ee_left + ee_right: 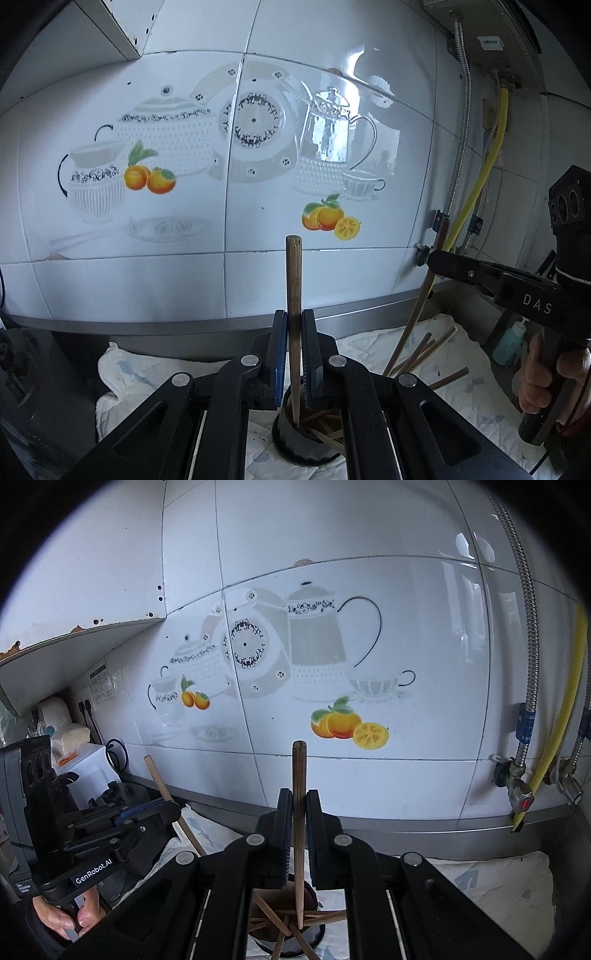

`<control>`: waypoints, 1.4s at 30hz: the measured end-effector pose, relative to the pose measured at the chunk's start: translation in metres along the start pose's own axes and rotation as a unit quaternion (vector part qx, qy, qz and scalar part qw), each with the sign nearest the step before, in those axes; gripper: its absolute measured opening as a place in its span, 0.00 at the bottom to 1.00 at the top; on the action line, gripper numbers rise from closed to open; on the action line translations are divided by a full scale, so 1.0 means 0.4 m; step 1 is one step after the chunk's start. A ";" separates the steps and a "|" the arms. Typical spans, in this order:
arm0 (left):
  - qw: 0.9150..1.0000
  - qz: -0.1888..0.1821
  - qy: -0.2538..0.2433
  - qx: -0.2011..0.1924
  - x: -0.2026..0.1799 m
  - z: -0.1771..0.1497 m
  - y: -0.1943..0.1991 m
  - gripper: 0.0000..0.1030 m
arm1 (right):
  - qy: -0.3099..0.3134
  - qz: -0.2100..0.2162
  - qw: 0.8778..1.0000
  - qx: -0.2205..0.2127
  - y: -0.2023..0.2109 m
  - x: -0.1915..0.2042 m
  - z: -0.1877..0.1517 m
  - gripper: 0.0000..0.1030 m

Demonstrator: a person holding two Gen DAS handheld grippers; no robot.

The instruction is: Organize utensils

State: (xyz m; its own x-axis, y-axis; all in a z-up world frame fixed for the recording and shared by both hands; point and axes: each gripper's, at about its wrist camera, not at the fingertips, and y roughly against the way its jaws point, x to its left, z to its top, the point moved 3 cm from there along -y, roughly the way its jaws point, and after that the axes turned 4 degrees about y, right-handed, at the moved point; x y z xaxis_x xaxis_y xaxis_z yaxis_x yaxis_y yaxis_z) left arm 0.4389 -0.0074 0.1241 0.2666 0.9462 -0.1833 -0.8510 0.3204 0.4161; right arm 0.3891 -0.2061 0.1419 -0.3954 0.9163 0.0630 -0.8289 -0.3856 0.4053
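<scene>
In the left wrist view my left gripper [294, 317] is shut on a light wooden chopstick [293, 273]. The stick stands upright, its thin end down inside a dark round holder [282, 437] with several chopsticks in it. At the right of that view my right gripper [430, 258] clamps a darker chopstick [415, 314]. In the right wrist view the right gripper [299, 797] is shut on that brown chopstick [298, 768], whose tip hangs over the holder [317, 928]. The left gripper [173, 808] shows at the left with its stick [157, 775].
A white cloth [122, 373] covers the counter under the holder. More chopsticks [424, 350] fan out to the right. The tiled wall [184, 277] is close behind. A yellow hose [565, 738], metal pipes and valves [521, 797] stand at the right, appliances [88, 771] at the left.
</scene>
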 end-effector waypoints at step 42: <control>0.997 0.067 -0.021 -0.024 -0.099 -0.171 0.363 1.00 | 0.036 -0.091 0.995 0.025 0.255 0.069 -0.213 0.76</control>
State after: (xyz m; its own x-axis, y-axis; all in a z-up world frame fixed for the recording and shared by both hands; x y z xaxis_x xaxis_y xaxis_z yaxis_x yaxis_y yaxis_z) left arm 0.2738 -0.0015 0.1307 0.1670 0.9818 -0.0901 -0.9008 0.1891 0.3909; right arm 0.2598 -0.2292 0.1073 -0.2700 0.9595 -0.0799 -0.8692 -0.2072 0.4490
